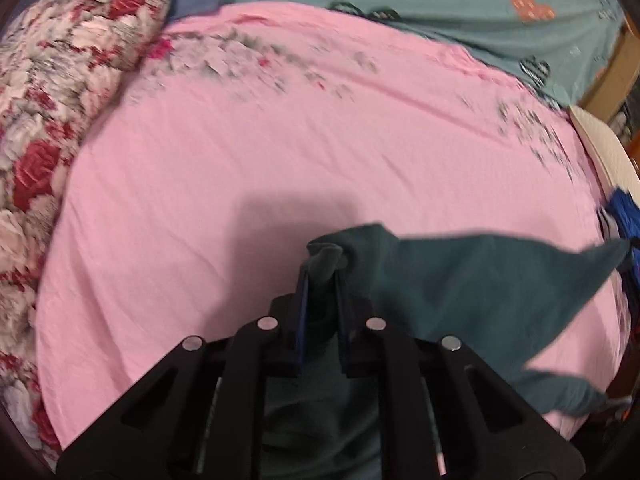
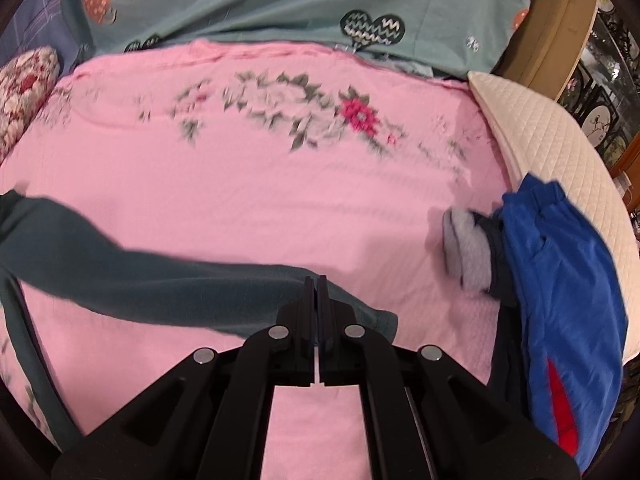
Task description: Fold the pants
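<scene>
Pants hang stretched above the pink bed sheet, left tongs pinching one bunched end, right tongs pinching the other. Risk: thin right-hand pinch may slip, dropping the fabric.

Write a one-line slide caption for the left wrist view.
Left tongs lift dark teal pants above pink bedsheet.

We are in a home bedroom: we see a bed covered by a pink sheet printed with flowers, a rose-patterned pillow at its left side, a teal quilt with heart motifs along the far edge, and a cream quilted mattress edge at the right. Loose clothes, among them a blue garment, lie on the bed.
</scene>
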The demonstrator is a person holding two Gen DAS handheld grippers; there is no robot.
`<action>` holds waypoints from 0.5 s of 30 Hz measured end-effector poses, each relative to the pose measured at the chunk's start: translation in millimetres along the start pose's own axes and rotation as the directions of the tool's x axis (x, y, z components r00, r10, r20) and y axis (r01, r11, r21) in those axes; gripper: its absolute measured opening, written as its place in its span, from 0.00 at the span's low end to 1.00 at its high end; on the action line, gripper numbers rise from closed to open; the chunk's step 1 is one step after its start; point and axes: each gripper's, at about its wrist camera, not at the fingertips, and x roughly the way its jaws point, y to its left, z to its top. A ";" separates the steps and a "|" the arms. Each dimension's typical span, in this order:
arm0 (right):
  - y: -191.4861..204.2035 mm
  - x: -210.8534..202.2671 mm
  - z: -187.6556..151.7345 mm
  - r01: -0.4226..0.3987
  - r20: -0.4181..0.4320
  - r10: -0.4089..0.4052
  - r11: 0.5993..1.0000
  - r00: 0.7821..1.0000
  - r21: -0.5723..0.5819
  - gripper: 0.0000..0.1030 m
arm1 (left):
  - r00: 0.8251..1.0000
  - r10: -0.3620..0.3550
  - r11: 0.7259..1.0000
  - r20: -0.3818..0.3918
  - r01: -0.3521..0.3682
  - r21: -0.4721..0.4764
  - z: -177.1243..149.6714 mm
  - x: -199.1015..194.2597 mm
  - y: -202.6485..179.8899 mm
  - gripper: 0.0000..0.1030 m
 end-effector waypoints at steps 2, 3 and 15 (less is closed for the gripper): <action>-1.1 -2.9 22.5 0.015 0.037 -0.015 1.000 0.999 0.003 0.00 | 0.999 0.016 0.999 0.035 -0.015 -0.046 20.1 -3.8 12.2 0.11; -1.3 -4.2 32.9 0.029 0.056 -0.029 1.000 0.998 0.007 0.00 | 0.998 0.031 0.997 0.052 -0.027 -0.067 31.5 -5.3 17.1 0.11; -6.9 40.4 79.6 -0.075 -0.055 0.078 0.996 0.995 0.053 0.49 | 0.992 0.113 0.981 0.057 -0.102 -0.163 86.5 15.4 59.4 0.11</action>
